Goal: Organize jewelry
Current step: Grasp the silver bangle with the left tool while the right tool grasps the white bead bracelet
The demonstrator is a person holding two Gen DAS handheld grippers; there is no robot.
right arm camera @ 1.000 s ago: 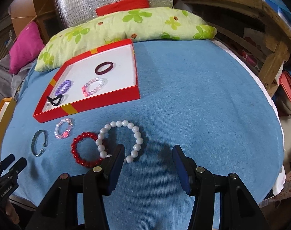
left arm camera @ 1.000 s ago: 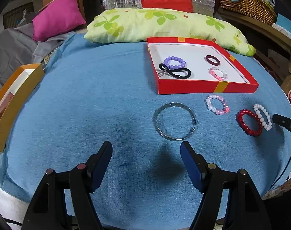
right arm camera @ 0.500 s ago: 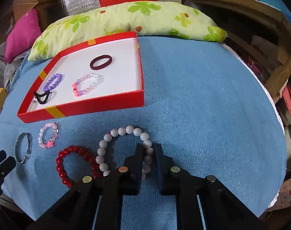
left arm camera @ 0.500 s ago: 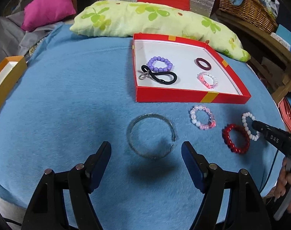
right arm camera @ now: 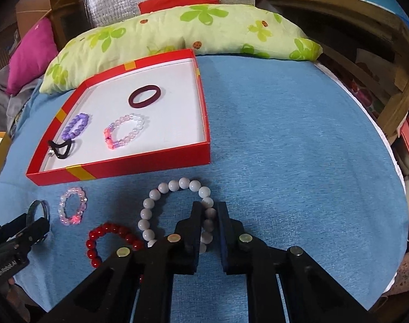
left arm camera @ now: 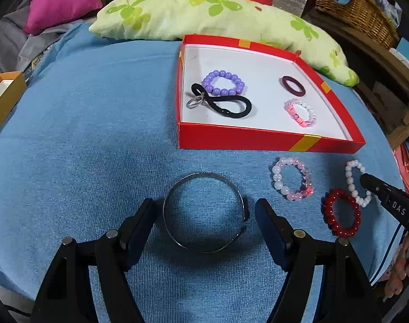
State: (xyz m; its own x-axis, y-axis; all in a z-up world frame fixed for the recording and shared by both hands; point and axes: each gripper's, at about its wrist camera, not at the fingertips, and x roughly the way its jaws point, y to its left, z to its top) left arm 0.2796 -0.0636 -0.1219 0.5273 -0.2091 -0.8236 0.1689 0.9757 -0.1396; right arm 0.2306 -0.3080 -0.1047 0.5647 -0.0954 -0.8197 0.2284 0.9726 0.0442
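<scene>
A red box (left arm camera: 242,137) (right arm camera: 123,165) with a white floor holds a purple bead bracelet (left arm camera: 223,83), a black hair tie (left arm camera: 223,106), a maroon ring (left arm camera: 293,86) and a pink bead bracelet (left arm camera: 301,113). On the blue cloth lie a silver bangle (left arm camera: 204,212), a pale pink bracelet (left arm camera: 292,179), a red bead bracelet (left arm camera: 340,212) (right arm camera: 110,238) and a white bead bracelet (right arm camera: 174,210). My left gripper (left arm camera: 204,215) is open, its fingers on either side of the bangle. My right gripper (right arm camera: 208,215) is shut on the white bracelet's right side.
A green-patterned pillow (left arm camera: 204,13) lies behind the box. A pink cushion (left arm camera: 64,0) is at the far left, a yellow box (left arm camera: 2,94) at the left edge, a wicker basket (left arm camera: 358,10) at the far right. The cloth drops off at the right edge (right arm camera: 387,161).
My left gripper moved forward until its open fingers stand on either side of the bangle. My right gripper closed from open onto the white bracelet.
</scene>
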